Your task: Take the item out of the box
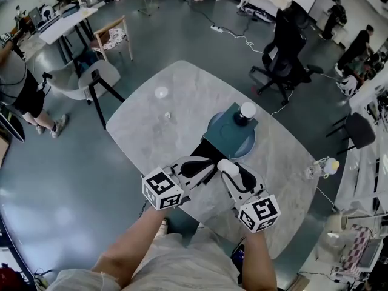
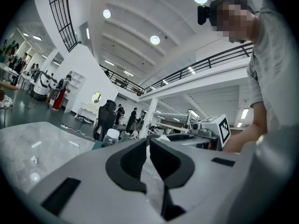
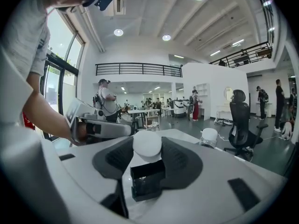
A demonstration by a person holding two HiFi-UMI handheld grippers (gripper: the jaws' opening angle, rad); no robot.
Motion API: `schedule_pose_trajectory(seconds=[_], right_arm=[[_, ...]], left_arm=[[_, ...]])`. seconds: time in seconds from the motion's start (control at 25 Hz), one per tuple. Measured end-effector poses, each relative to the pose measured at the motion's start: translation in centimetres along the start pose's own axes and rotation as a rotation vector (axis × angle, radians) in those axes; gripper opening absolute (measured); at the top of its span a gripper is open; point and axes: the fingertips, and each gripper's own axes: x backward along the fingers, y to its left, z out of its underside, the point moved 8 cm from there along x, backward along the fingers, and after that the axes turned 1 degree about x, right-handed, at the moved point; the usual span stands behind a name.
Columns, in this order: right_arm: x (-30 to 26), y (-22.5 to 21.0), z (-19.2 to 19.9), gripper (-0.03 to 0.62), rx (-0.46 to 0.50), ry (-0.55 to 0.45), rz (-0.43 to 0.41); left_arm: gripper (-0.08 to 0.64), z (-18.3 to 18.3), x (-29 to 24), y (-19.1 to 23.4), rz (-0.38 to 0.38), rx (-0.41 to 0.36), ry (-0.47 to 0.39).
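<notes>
My right gripper (image 1: 228, 168) is shut on a small item with a round white cap (image 3: 147, 146); the white cap (image 1: 225, 165) shows between its fingers near the table's front. Just under the cap a small open black box (image 3: 147, 180) lies low between the same jaws. In the head view the black box (image 1: 209, 149) sits in front of the teal tray (image 1: 225, 139). My left gripper (image 1: 203, 167) is close beside it on the left, jaws shut, and I see nothing between them (image 2: 148, 146).
A white-lidded jar (image 1: 247, 110) stands on the teal tray. A white disc (image 1: 160, 92) and a small clear piece (image 1: 168, 116) lie on the marble table (image 1: 182, 96). A black office chair (image 1: 285, 59) and a grey chair (image 1: 91, 80) stand beside the table.
</notes>
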Motion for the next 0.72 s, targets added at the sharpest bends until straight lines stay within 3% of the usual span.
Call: schedule_pose_trajectory(seconds=[0.72], right_arm=[[-0.69, -0.34, -1.03, 0.193, 0.035, -0.013, -0.015]], left_arm=[[0.020, -0.68, -0.55, 0.93, 0.010, -0.003, -0.007]])
